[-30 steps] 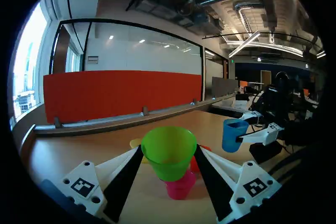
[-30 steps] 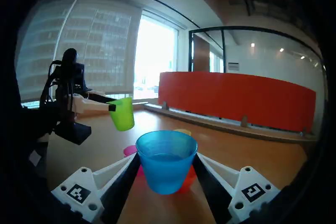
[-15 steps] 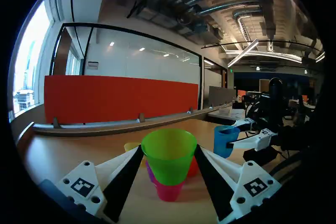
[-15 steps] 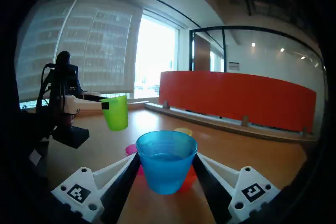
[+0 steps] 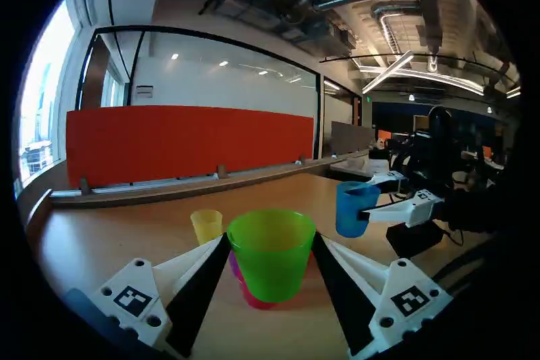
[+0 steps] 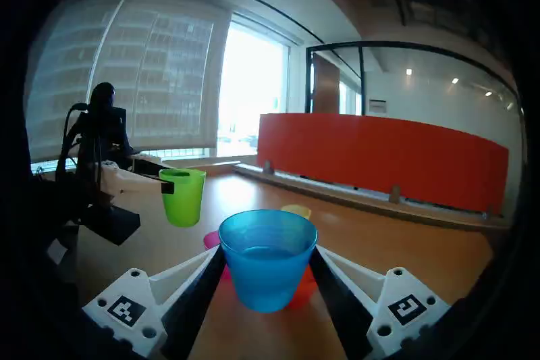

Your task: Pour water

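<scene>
On the wooden table [image 5: 101, 245] we see a yellow cup [image 5: 206, 225] left of the upright green cup [image 5: 271, 265]. Our left gripper [image 5: 271, 240] clamps that cup between fingers bearing black-and-white square markers [image 5: 131, 299]. Farther right, our right gripper [image 6: 266, 250] grips the blue cup [image 5: 351, 208], upright, with water [image 6: 266, 252] inside.

The green cup [image 5: 271, 259] and blue cup [image 6: 267, 272] look like smooth, translucent plastic with a slight gloss. The table [image 5: 121, 238] is wood-grained, with a soft sheen. The far red panel [image 5: 189, 140] looks matt.
</scene>
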`<state>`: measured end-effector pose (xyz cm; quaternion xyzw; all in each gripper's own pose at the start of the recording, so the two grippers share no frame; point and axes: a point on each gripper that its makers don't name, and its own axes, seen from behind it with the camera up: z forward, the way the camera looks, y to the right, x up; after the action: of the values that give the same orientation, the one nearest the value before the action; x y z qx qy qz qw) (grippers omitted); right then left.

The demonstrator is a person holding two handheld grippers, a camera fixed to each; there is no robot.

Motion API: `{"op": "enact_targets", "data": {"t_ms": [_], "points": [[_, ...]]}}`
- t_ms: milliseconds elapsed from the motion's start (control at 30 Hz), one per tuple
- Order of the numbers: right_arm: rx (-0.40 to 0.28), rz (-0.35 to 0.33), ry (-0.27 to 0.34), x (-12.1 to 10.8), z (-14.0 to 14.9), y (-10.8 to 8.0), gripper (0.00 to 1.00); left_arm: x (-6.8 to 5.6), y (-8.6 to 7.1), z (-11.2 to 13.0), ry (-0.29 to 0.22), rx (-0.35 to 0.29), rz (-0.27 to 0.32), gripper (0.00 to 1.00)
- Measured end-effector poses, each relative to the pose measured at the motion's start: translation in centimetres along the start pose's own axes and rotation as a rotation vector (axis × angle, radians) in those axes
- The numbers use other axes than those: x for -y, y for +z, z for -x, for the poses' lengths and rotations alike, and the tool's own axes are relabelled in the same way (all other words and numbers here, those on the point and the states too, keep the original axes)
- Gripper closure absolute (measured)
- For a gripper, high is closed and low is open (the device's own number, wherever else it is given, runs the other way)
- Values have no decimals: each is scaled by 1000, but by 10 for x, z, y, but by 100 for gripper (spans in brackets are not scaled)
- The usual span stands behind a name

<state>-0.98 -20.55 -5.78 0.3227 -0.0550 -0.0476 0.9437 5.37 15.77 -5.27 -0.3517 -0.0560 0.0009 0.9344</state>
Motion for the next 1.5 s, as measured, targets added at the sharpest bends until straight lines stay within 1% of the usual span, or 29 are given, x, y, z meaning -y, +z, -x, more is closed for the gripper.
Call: {"op": "enact_targets", "data": {"t_ms": [133,267,567,867,1067,1267,1500], "points": [[7,-4,-8,1,1,1,12,-9,1,6,15,16,19,13],[12,-9,-22,3,1,2,12,-16,2,9,16,23,36,13],[21,-21,-53,7,-3,4,12,-24,3,12,11,25,58,13],[35,-39,-89,8,-7,10,12,-32,8,19,-2,40,80,13],[39,-48,-135,8,-11,16,12,-38,12,24,0,49,98,13],[32,-61,-179,14,-18,21,12,-46,15,26,-2,52,119,13],[15,-56,-252,14,-26,22,12,-55,15,30,12,63,137,13]]}}
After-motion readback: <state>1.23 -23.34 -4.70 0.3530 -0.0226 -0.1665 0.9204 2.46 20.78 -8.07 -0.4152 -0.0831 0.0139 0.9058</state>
